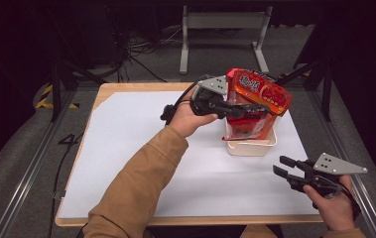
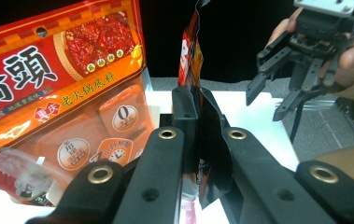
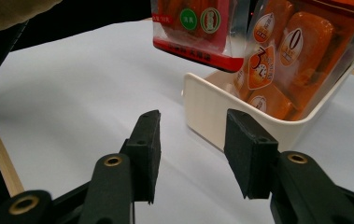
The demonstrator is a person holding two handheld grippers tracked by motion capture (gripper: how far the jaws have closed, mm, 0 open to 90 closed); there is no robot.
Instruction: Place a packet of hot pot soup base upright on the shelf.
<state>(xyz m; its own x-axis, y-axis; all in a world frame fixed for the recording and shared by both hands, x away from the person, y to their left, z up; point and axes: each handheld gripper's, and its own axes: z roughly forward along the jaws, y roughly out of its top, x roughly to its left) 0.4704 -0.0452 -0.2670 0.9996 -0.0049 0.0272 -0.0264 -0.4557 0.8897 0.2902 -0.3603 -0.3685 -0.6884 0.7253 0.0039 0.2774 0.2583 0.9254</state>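
Wooden worktop [image 1: 107,89] under a white sheet [image 1: 126,148], with one tub [image 1: 251,147] on it.

The worktop's pale wood edge shows along the far side, the left and the near side, round the sheet that covers nearly all of it. The sheet lies flat; its far left corner is cut at a slant, leaving a wedge of bare wood. The white tub stands on the sheet's right half, toward the far edge, with red and orange packets [image 3: 277,60] standing in it.
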